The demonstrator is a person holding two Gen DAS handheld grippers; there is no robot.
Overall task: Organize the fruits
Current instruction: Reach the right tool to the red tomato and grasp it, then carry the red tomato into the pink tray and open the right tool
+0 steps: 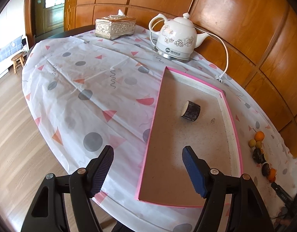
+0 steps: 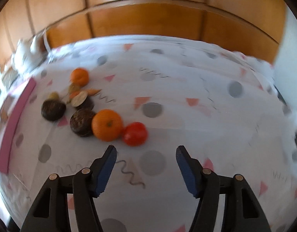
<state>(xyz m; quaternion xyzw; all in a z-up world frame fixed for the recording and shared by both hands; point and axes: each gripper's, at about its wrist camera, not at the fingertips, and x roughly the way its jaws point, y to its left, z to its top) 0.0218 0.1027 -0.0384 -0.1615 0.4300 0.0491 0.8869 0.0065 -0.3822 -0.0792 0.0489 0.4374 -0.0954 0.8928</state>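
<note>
Right wrist view shows my right claw gaping empty over the counter, the round red fruit just ahead-left touching the orange tangerine, so closing carelessly could knock both rolling away.

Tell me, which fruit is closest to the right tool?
The red fruit. It lies nearest the right tool, beside the big orange; the rest sit farther off.
</note>
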